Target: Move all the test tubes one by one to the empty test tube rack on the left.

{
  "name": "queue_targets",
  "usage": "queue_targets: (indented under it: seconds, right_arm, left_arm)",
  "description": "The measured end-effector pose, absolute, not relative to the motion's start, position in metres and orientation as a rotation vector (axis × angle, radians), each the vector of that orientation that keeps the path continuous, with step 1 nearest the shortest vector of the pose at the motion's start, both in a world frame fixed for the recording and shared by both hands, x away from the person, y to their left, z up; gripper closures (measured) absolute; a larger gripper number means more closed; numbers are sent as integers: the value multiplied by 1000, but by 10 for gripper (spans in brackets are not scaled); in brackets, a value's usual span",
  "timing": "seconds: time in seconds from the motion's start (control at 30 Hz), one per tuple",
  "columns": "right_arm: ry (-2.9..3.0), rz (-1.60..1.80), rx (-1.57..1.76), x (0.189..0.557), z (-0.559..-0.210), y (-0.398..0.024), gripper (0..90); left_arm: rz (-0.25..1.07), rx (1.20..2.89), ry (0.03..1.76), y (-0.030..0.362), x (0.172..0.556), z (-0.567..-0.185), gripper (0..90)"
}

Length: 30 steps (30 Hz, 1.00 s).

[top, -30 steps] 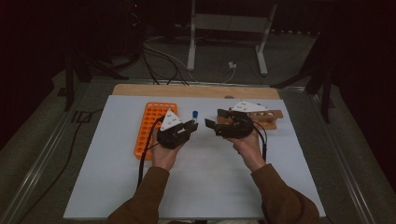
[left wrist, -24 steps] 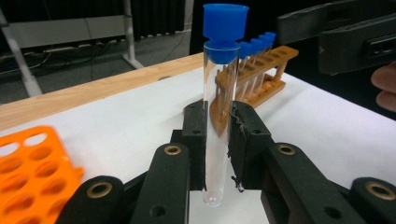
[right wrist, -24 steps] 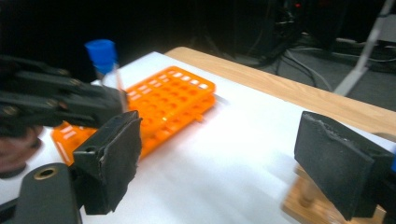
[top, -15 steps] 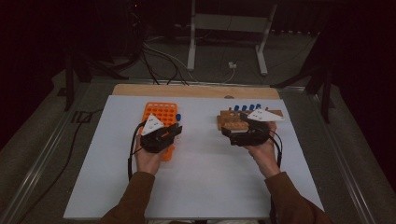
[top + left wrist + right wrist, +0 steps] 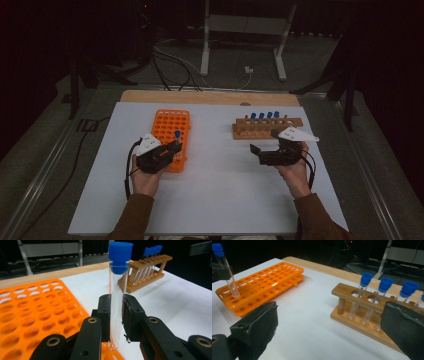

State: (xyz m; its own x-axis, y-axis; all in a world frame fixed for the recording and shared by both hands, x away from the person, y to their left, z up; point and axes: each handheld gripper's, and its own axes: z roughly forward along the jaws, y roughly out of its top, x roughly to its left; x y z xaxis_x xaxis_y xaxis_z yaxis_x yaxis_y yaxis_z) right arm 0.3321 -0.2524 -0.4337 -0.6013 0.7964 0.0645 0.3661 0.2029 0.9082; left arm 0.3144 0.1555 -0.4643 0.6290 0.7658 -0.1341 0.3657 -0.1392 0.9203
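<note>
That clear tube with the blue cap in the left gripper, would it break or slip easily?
Probably fragile: the test tube looks like thin clear glass or plastic. Likely light, since it appears empty. Its smooth round wall could slip or roll if released, though the left gripper clamps it upright above the orange rack.

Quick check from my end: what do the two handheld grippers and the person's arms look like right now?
Both the left gripper and the right gripper are black, with bolted link arms and rough dark pads. Each carries a pale three-cornered plate on top and trails a black cable. The person wears brown long sleeves.
</note>
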Motion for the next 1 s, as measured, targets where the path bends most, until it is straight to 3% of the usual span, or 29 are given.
queue_targets:
  seconds: [0.4,0.6,1.0]
  right_arm:
    - [2052,1387,1090,322,-438,-260,14]
    - [2058,1392,1092,320,-440,-259,14]
    - [2064,1380,1098,321,-444,-258,15]
  left_arm:
    - [394,1779,960,166,306,-482,781]
    - [436,1909,937,157,303,-486,780]
    - [463,1989,940,149,304,-494,776]
